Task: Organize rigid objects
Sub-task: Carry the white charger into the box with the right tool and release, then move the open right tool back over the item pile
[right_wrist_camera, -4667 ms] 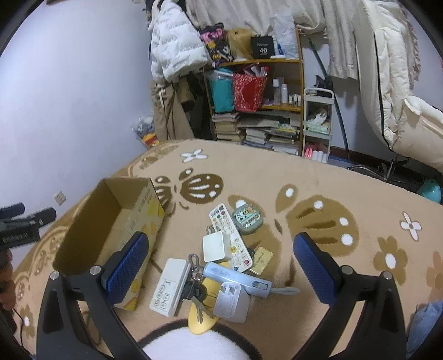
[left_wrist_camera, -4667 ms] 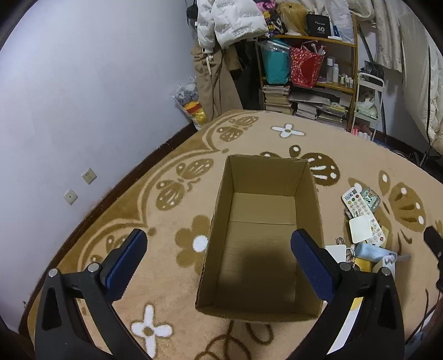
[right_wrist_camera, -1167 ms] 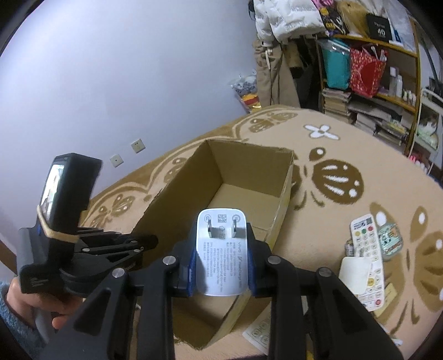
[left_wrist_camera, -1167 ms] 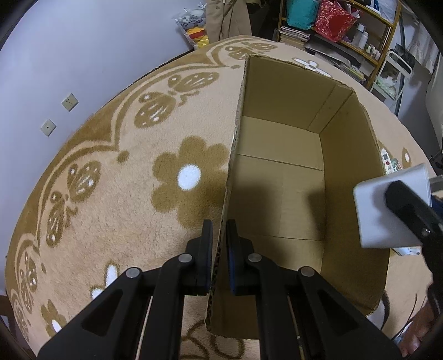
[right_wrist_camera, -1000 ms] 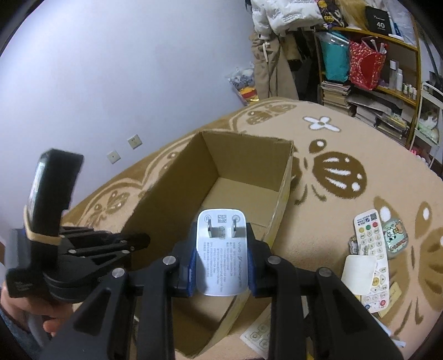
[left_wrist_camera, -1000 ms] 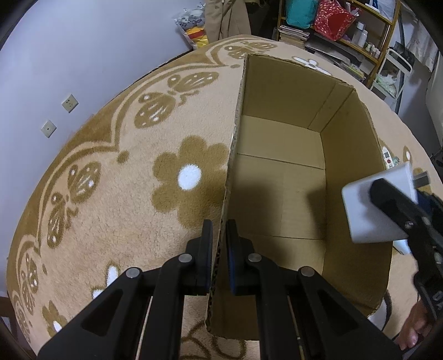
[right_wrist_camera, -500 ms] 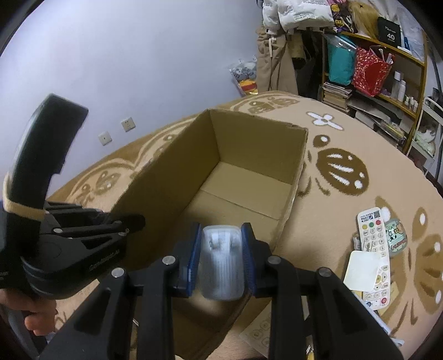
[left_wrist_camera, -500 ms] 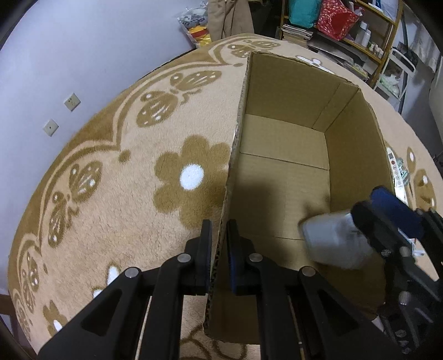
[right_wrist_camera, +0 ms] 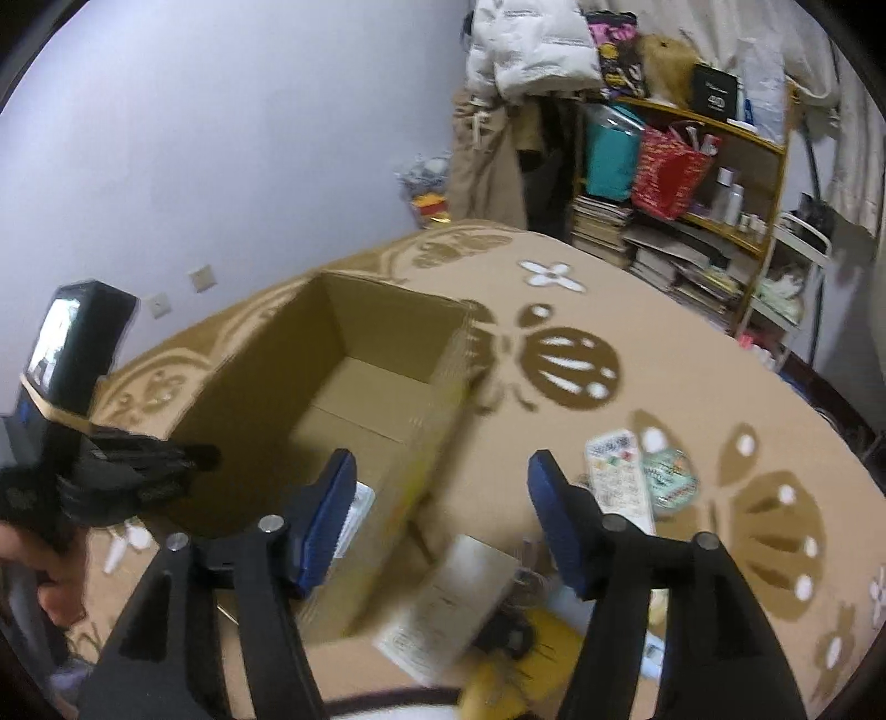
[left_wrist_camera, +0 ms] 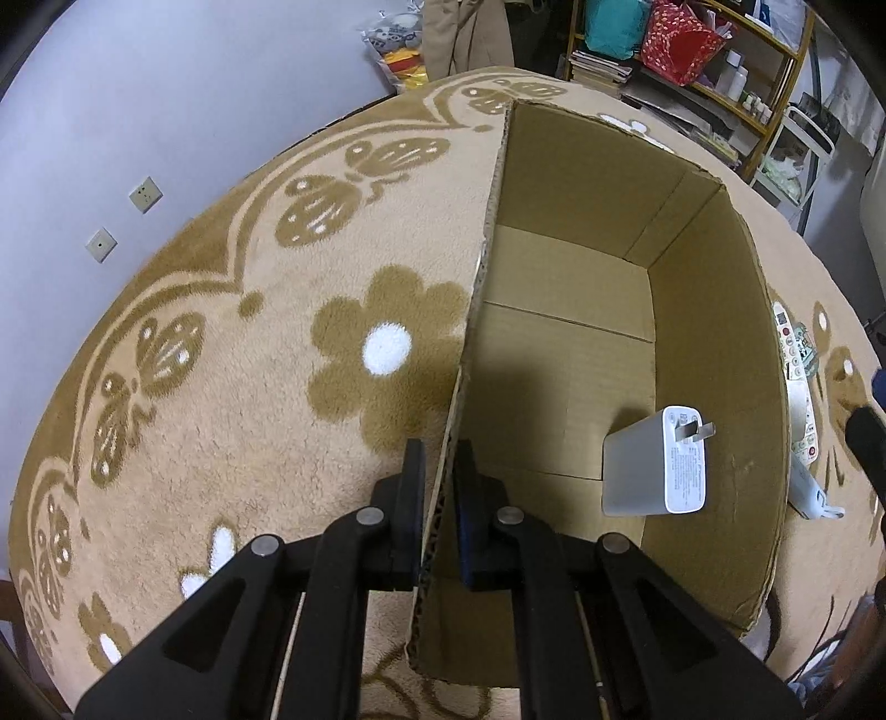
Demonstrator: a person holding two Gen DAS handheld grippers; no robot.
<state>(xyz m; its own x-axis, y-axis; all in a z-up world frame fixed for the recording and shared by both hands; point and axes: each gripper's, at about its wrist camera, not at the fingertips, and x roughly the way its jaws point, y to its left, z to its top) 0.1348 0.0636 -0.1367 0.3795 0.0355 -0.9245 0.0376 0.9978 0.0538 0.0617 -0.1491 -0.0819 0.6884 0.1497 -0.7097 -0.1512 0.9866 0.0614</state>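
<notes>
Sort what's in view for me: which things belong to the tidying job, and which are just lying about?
Job:
cardboard box
white charger inside it
remote control
left tongs, shut on box wall
right tongs, opening, nothing between them

Lying about:
shelf
white jacket
rug

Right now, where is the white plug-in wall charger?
In the left wrist view, the white plug-in wall charger lies inside the open cardboard box, on its floor beside the right-hand wall, prongs toward that wall.

One cardboard box (left_wrist_camera: 714,343) sits on one rug (left_wrist_camera: 221,332), with one white charger (left_wrist_camera: 656,471) inside. Two wall sockets (left_wrist_camera: 145,194) show, and one remote control (right_wrist_camera: 620,476) lies outside.
</notes>
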